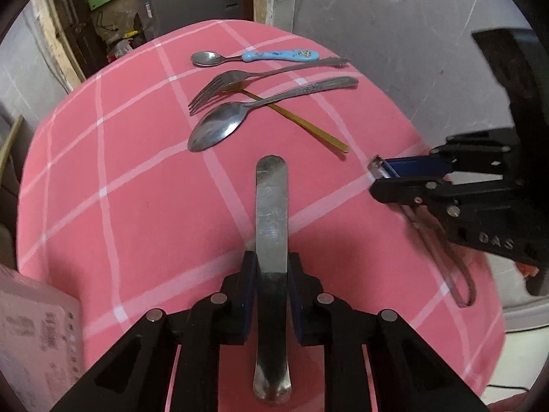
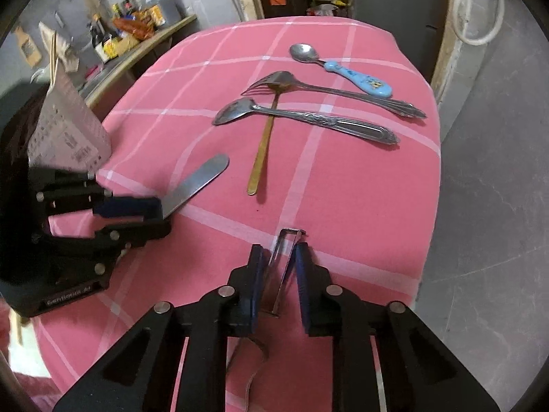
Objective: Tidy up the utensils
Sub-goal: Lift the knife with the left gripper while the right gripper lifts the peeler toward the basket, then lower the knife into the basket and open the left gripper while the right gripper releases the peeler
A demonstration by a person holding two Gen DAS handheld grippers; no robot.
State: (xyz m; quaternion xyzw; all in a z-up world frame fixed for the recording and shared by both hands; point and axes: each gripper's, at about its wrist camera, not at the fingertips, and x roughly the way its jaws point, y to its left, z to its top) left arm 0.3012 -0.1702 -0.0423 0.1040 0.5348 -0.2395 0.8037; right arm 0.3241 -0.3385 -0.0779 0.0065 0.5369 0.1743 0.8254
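My left gripper (image 1: 271, 267) is shut on a steel butter knife (image 1: 271, 206), blade pointing away over the pink checked tablecloth (image 1: 120, 171); the knife also shows in the right wrist view (image 2: 195, 185). My right gripper (image 2: 279, 257) is shut on a metal peeler (image 2: 281, 267), held just above the cloth; the right gripper also shows in the left wrist view (image 1: 377, 171). Farther back lie a blue-handled spoon (image 1: 254, 56), a steel fork (image 1: 247, 80), a large steel spoon (image 1: 240, 116) and a gold utensil (image 1: 302, 120) crossing under the fork and spoon.
A pale perforated holder (image 2: 68, 127) stands at the table's left edge, beside the left gripper (image 2: 137, 213). A cluttered shelf (image 2: 137, 34) is at the back left. Grey floor (image 2: 487, 206) lies to the right of the table.
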